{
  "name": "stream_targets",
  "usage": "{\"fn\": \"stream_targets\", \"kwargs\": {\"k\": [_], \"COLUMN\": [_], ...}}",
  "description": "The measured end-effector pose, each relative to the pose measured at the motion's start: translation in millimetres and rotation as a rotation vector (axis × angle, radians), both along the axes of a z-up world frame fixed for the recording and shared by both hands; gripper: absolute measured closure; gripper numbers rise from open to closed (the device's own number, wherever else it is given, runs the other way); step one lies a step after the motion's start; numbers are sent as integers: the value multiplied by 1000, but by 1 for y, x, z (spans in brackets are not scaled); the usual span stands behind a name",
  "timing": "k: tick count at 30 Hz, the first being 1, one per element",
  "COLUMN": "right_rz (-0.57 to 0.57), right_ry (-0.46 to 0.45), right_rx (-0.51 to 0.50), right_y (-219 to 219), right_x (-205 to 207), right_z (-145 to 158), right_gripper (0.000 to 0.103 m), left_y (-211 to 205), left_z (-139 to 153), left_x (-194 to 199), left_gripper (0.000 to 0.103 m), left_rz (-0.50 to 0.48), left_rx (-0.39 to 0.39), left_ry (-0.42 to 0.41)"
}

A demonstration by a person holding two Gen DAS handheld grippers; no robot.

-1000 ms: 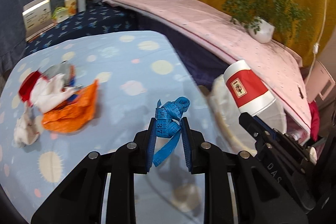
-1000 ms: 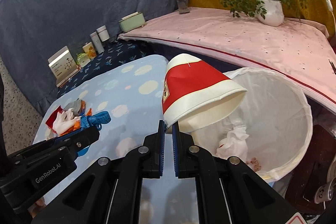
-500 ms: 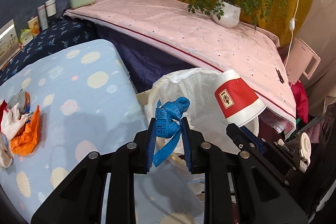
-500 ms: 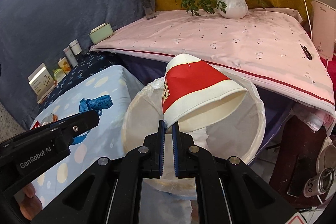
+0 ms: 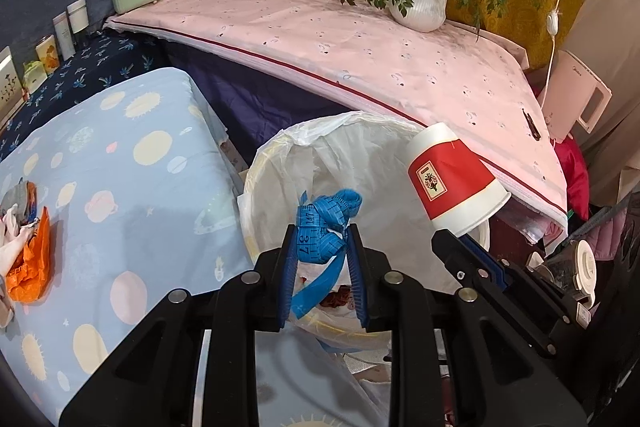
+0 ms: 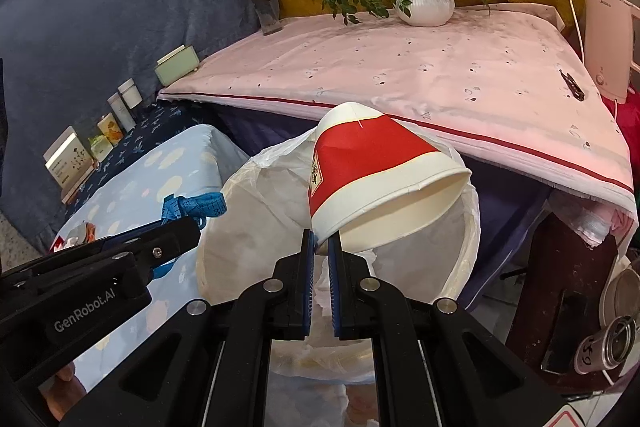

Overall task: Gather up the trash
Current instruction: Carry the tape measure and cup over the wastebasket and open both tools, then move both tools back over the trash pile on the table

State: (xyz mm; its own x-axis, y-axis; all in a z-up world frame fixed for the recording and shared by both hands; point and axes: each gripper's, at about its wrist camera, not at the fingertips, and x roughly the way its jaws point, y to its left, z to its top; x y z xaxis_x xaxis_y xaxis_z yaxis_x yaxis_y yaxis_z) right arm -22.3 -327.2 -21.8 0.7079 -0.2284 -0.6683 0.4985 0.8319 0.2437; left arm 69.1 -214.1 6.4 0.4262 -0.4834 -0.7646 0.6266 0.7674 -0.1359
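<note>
My left gripper (image 5: 322, 247) is shut on a bunched blue measuring tape (image 5: 325, 223), held above the near rim of a white-lined trash bin (image 5: 320, 151). My right gripper (image 6: 322, 247) is shut on the rim of a red and white paper cup (image 6: 372, 171), tilted on its side over the same bin (image 6: 256, 195). The cup (image 5: 452, 179) and right gripper show at the right of the left wrist view; the tape (image 6: 196, 205) and left gripper at the left of the right wrist view. Some trash lies in the bin's bottom.
A blue dotted table (image 5: 132, 195) lies left of the bin, with an orange wrapper (image 5: 34, 263) and white crumpled paper (image 5: 12, 239) at its left edge. A pink-covered table (image 5: 360, 55) with a potted plant (image 5: 420, 3) stands behind. Clutter sits at the right.
Both grippers moved right from above the blue table to above the trash bin, still holding the tape and the cup. The leftover trash pile slid to the left edge of view.
</note>
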Motion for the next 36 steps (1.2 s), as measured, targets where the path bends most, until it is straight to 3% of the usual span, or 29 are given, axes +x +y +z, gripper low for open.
{"fn": "stream_targets", "kwargs": {"k": [2,3,4,8,20,25,36], "right_rz": [-1,-2,-6,-19,-8,14,132], "right_ry": [2,4,2,3,-5,-12,-15], "right_rx": [0,-1,-6,-21,-26,-34,-52], "right_y": [-1,-1,-1,0,14,33,100], "right_x": [1,1,1,1,-1,0,16], "right_z": [0,0,0,1,9,15,27], "right_gripper": [95,93,91,77,69,62,60], "left_y": [-1,-2,0,3,44,77,174], "left_z": [0,0,0,2,0,1,8], "left_x": [1,1,2,2,6,9,12], "left_gripper": [69,51,40,39,39,39,39], "left_rz": [11,22,38,44,138,203,388], "left_rx": [0,1,1,1,-7,-15,-21], "left_ry": [2,1,-9,-25,-10,-10,-18]}}
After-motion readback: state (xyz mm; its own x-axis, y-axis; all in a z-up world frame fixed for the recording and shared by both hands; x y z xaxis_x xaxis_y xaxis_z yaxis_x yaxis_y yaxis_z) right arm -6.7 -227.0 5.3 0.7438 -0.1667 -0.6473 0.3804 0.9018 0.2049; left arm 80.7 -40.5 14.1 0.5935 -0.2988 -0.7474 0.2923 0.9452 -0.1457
